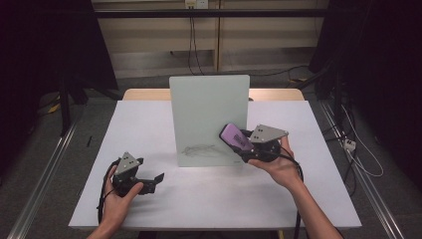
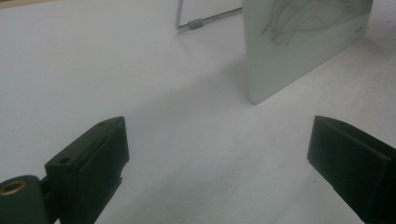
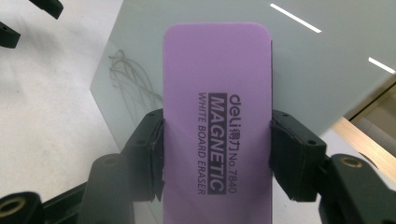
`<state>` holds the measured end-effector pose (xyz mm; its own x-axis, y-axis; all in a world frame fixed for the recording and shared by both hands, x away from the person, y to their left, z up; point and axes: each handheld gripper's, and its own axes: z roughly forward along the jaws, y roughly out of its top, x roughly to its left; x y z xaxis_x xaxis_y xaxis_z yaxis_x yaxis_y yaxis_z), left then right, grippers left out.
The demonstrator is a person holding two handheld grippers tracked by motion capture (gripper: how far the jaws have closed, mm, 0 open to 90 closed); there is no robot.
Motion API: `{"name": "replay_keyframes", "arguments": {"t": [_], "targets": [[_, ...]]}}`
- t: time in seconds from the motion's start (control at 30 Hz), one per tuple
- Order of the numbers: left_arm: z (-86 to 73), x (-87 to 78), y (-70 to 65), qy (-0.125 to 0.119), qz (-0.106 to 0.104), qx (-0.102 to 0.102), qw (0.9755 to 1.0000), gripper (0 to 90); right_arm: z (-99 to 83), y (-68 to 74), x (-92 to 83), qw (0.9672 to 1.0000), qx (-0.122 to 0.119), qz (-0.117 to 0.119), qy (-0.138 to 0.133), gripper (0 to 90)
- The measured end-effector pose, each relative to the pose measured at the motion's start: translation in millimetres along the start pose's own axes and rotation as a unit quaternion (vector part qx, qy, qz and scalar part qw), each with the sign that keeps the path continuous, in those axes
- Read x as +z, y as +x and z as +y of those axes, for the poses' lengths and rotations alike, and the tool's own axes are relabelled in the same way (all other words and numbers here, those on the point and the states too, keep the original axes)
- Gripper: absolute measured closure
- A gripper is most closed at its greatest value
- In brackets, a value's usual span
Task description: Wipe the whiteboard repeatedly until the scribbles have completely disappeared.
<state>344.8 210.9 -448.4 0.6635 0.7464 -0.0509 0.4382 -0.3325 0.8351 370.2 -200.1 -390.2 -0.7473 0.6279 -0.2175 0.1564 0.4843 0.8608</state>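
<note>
Gripping one purple eraser (image 3: 217, 116), right tongs (image 3: 217, 154) face one whiteboard (image 1: 209, 107).

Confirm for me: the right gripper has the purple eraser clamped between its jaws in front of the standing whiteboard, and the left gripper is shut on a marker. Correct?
Not quite. The left gripper is open and holds nothing, as the left gripper view shows: its jaws stand apart over the bare table. The rest holds: the right gripper is clamped on the purple eraser in front of the whiteboard.

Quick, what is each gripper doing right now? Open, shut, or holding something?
Left gripper: open, nothing between its jaws.
Right gripper: shut on the purple eraser, in front of the whiteboard.
</note>
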Motion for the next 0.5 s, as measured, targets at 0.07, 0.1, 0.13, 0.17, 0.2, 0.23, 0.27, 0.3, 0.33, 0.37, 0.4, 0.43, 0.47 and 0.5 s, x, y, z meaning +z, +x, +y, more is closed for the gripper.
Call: {"name": "replay_keyframes", "arguments": {"t": [0.07, 0.1, 0.13, 0.17, 0.2, 0.23, 0.27, 0.3, 0.33, 0.37, 0.4, 0.43, 0.47, 0.5], "targets": [[0.1, -0.1, 0.5, 0.001, 0.001, 0.004, 1.0, 5.4, -2.2, -0.1, -0.5, 1.0, 0.002, 0.0, -0.001, 41.8], [0.0, -0.1, 0.1, 0.001, 0.0, 0.001, 1.0, 5.4, -3.3, 0.6, 0.2, 1.0, 0.001, 0.001, 0.001, 41.8], [0.0, -0.3, -0.1, 0.0, -0.001, 0.002, 1.0, 5.4, -4.3, 1.6, 1.2, 1.0, 0.003, 0.004, 0.004, 41.8], [0.1, -0.5, 0.2, 0.0, 0.0, 0.004, 1.0, 5.4, -5.2, 2.7, 2.2, 1.0, 0.004, 0.007, 0.006, 41.8], [0.1, -0.5, 0.3, 0.0, 0.0, 0.003, 1.0, 5.4, -6.0, 3.6, 3.1, 0.9999, 0.002, 0.009, 0.008, 41.8], [0.1, -0.5, 0.3, 0.0, 0.0, 0.002, 1.0, 5.4, -7.2, 5.3, 4.8, 0.9999, 0.001, 0.012, 0.01, 41.8], [0.0, -0.4, 0.6, 0.001, 0.0, 0.003, 1.0, 5.4, -8.1, 6.2, 5.8, 0.9998, 0.001, 0.015, 0.012, 41.8], [0.0, -0.5, 0.4, 0.001, 0.0, 0.002, 1.0, 5.4, -9.6, 8.3, 7.8, 0.9997, 0.002, 0.02, 0.014, 41.8], [0.0, -0.5, 0.4, 0.001, 0.0, 0.003, 1.0, 5.4, -10.8, 9.9, 9.5, 0.9996, 0.001, 0.024, 0.018, 41.8], [0.1, -0.5, 0.3, 0.001, 0.0, 0.003, 1.0, 5.4, -11.7, 11.7, 11.2, 0.9994, -0.001, 0.027, 0.021, 41.8], [0.1, -0.4, 0.3, 0.001, 0.0, 0.003, 1.0, 5.4, -12.7, 13.6, 13.1, 0.9992, -0.003, 0.031, 0.025, 41.8], [0.0, -0.2, 0.0, 0.001, 0.0, 0.001, 1.0, 5.4, -13.5, 15.3, 14.9, 0.999, -0.005, 0.035, 0.028, 41.8], [0.0, -0.1, 0.1, 0.001, 0.0, 0.002, 1.0, 5.4, -14.0, 16.6, 16.5, 0.9988, -0.007, 0.037, 0.03, 41.8], [0.1, 0.1, 0.1, 0.0, 0.001, 0.002, 1.0, 5.4, -14.3, 17.9, 17.5, 0.9987, -0.005, 0.039, 0.031, 41.8]]}}
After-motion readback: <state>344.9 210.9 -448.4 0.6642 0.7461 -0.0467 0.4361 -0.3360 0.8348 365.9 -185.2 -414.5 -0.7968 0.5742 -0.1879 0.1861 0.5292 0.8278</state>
